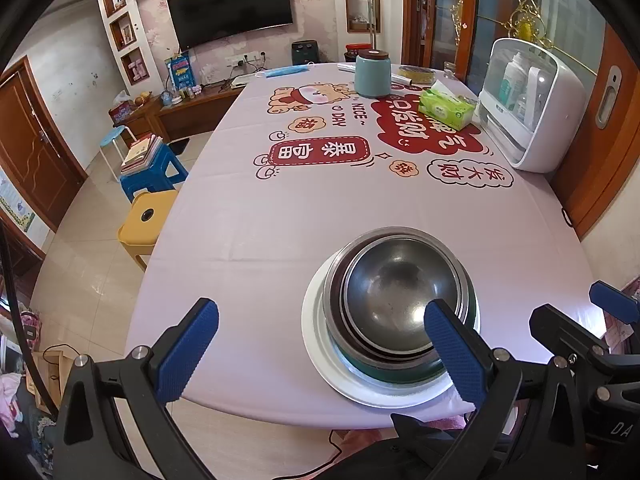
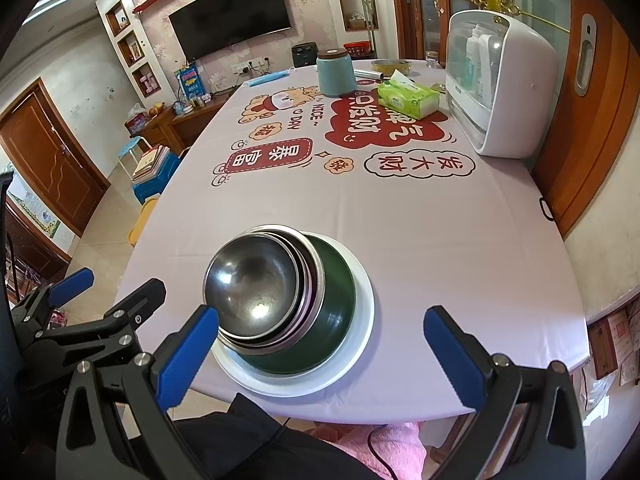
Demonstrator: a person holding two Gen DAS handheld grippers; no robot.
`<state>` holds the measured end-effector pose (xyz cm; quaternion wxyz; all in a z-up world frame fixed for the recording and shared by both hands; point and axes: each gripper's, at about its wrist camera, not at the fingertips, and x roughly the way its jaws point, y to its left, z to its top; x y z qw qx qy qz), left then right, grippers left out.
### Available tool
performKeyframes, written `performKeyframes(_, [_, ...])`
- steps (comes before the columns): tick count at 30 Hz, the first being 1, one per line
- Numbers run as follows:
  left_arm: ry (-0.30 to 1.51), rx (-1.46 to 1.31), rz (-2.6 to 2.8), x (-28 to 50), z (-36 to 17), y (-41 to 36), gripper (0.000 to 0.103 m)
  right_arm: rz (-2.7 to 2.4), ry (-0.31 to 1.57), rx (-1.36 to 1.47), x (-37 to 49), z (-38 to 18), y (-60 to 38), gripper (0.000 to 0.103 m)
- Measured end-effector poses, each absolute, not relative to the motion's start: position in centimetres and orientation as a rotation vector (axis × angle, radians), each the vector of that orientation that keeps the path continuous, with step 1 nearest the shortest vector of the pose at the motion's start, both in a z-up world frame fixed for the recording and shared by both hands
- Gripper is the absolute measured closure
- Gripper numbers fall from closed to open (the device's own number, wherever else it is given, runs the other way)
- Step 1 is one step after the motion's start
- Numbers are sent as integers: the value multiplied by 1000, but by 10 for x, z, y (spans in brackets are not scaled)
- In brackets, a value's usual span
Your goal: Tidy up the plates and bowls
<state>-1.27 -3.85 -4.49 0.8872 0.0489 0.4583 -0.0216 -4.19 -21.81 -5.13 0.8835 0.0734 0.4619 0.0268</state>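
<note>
Near the table's front edge stands a white plate (image 1: 316, 320) (image 2: 364, 308). On it sits a dark green bowl (image 1: 400, 374) (image 2: 332, 292) with several steel bowls (image 1: 396, 296) (image 2: 252, 280) nested inside. My left gripper (image 1: 320, 344) is open, just short of the stack and left of it; its right fingertip (image 1: 444, 332) overlaps the bowls' near rim in view. Open too is my right gripper (image 2: 320, 348), whose fingers straddle the near side of the plate with nothing held. Each gripper also shows at the edge of the other's view.
The lilac printed tablecloth (image 1: 280, 240) covers the table. At the far end stand a teal canister (image 1: 373, 74), a green tissue box (image 1: 446, 109) and a white bottle cabinet (image 1: 528, 108). Yellow (image 1: 146, 220) and blue stools (image 1: 154, 168) stand left of the table.
</note>
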Motion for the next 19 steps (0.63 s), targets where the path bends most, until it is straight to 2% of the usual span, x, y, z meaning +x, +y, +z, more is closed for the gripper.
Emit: performKeyframes(19, [952, 102, -45, -14, -45, -40, 1, 54, 965, 155, -42, -57, -218, 0])
